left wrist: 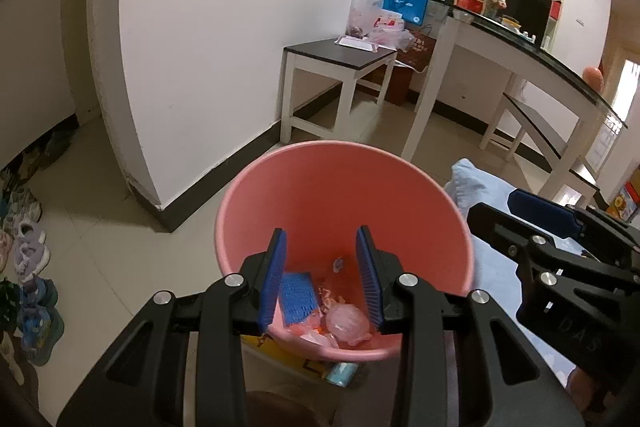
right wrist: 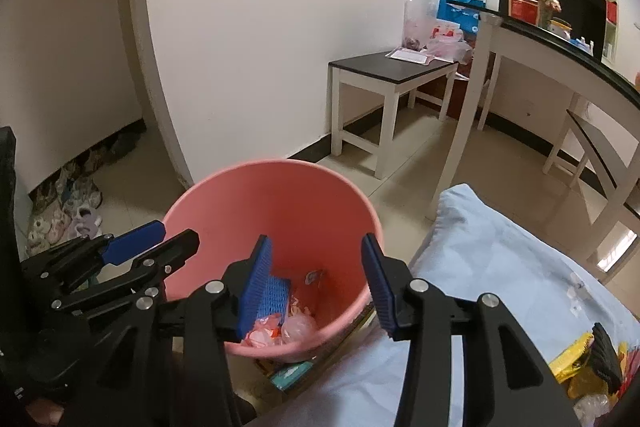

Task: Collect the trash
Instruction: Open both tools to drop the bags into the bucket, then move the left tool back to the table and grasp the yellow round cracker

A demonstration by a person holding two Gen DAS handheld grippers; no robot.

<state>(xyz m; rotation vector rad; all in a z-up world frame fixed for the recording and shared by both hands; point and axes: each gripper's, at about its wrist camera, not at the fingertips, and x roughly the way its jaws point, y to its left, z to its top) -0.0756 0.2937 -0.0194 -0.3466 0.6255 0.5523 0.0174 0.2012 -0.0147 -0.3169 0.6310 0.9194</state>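
Pale floor tiles [left wrist: 132, 251] and a white wall frame the scene, with a dark-topped white bench [left wrist: 340, 55] against the wall and a long glass-topped table [left wrist: 532, 55] off to the right. Nearer, a pink trash bin [left wrist: 280, 211] stands on the floor, touching or just beside the edge of a light blue cushion [right wrist: 500, 251]. Both tools hang over the bin's mouth: the left gripper [left wrist: 322, 279] has its jaws spread and holds nothing, and the right gripper [right wrist: 316, 283] is likewise spread and empty. Inside the bin lie a blue foam net [left wrist: 298, 297], a crumpled pink plastic bag [left wrist: 347, 323] and small wrappers. What remains to collect seems to sit on the cushion, down and to the right of the right gripper: yellow packaging [right wrist: 572, 355] with a clear crumpled bag [right wrist: 592, 407] beside it, the packaging's long axis hard to judge at the frame's edge. The right gripper is the nearer one, so the reach probably falls to it, swinging away from the bin toward the cushion's near corner.
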